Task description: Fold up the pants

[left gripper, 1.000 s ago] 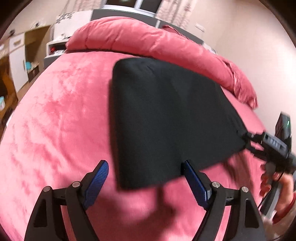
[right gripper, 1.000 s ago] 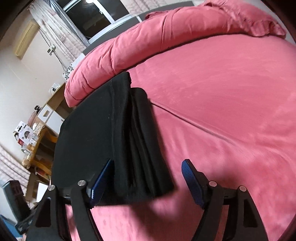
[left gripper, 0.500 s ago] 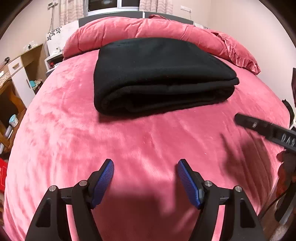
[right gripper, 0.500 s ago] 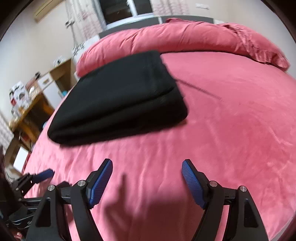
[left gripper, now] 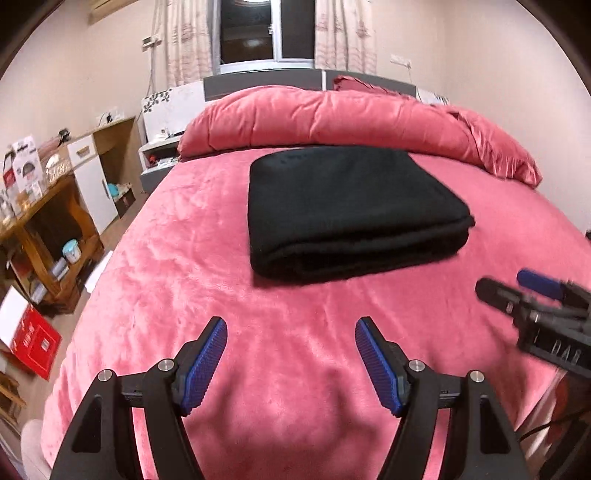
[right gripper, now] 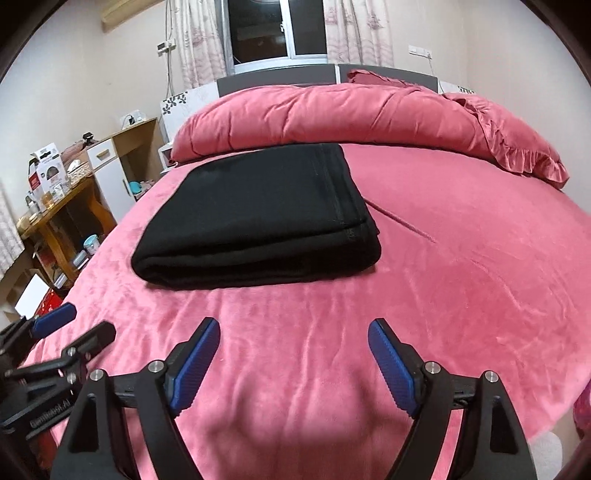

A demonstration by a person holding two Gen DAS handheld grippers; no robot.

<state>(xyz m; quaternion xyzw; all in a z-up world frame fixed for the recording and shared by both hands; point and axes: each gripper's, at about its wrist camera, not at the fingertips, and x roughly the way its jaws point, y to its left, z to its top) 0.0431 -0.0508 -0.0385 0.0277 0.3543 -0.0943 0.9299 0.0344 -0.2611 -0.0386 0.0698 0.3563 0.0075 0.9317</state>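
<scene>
Both blue pads of the left gripper [left gripper: 291,326] are seen spread wide in the left wrist view, with nothing between them but the pink bedspread [left gripper: 177,266] below. The jaws were released a moment ago and have eased slightly narrower within the last second, though they stand open. Well ahead of the fingertips, the black pants [left gripper: 351,210] are laid as a folded rectangular stack on the bed, the rounded fold facing the camera and the far edge lying near the rolled pink duvet [left gripper: 332,118] at the head of the bed. At the right edge of this view the right gripper [left gripper: 517,286] is seen from the side, blurred, over the bedspread and apart from the pants. A wooden desk [left gripper: 44,221] with boxes on it is placed at the left, and a dark window [left gripper: 266,29] between curtains is set in the far wall.

In the right wrist view the right gripper [right gripper: 293,328] is likewise held open over bare bedspread [right gripper: 461,258]; its jaws have just been opening further, and nothing lies between them. The folded pants [right gripper: 255,218] are shown ahead and to the left, clear of the pads, with stacked layer edges visible along the right side. The left gripper [right gripper: 81,325] is seen at the lower left, over the edge of the bed. The duvet [right gripper: 351,110] and a ruffled pillow [right gripper: 517,147] are laid beyond.
</scene>
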